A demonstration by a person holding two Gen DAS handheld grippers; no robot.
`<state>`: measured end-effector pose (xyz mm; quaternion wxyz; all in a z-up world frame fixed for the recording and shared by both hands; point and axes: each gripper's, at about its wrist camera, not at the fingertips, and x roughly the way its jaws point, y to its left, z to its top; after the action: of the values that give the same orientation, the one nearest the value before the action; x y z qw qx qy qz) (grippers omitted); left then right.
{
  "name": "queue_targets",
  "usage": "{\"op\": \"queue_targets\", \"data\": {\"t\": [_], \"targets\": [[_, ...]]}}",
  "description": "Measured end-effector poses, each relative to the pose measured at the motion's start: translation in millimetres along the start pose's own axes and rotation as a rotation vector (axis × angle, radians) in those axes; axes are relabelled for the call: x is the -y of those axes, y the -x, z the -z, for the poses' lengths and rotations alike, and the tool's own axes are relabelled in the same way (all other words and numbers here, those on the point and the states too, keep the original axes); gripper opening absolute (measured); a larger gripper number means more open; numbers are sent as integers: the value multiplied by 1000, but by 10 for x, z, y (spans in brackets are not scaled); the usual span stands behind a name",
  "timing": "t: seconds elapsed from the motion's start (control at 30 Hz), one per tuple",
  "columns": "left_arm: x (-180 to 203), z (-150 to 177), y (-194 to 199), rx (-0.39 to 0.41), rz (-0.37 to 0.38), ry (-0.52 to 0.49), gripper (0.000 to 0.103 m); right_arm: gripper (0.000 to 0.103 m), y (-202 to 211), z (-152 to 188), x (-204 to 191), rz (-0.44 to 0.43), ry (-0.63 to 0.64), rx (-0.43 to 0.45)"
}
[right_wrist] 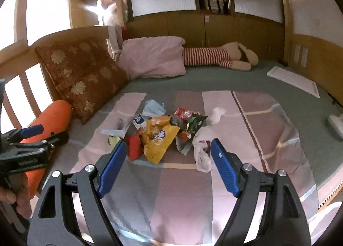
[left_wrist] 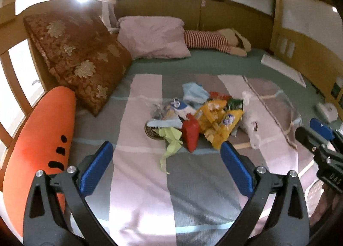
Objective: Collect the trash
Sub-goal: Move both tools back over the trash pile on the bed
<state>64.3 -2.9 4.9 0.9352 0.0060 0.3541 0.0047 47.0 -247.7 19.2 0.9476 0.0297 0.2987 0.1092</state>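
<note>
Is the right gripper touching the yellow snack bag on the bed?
Apart. In the right wrist view the right gripper is open and empty, and the yellow snack bag lies on the blanket beyond its fingertips.

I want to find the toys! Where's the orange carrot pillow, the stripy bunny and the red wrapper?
Orange carrot pillow (left_wrist: 42, 130), left wrist view, middle of its body.
Stripy bunny (right_wrist: 205, 56), right wrist view, striped shirt.
Red wrapper (left_wrist: 190, 133), left wrist view, its middle.

trash pile (left_wrist: 199, 121) mid-bed: yellow, red, green wrappers, blue tissue, white plastic bag (right_wrist: 201, 149) at its right edge.
</note>
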Motion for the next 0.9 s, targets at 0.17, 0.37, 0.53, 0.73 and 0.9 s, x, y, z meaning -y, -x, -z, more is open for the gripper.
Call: {"op": "queue_targets", "data": {"t": [0.17, 0.37, 0.53, 0.73, 0.9], "targets": [[38, 28, -85, -29, 1, 5, 100, 79, -55, -14, -45, -3, 8, -3], [28, 61, -153, -58, 7, 14, 100, 79, -59, -12, -46, -7, 8, -4], [34, 71, -175, -68, 16, 22, 100, 79, -77, -14, -48, -11, 17, -11], [41, 68, -183, -72, 9, 21, 100, 79, -101, -8, -54, -11, 14, -17], [4, 65, -195, -77, 13, 35, 100, 79, -128, 6, -77, -14, 18, -24]]}}
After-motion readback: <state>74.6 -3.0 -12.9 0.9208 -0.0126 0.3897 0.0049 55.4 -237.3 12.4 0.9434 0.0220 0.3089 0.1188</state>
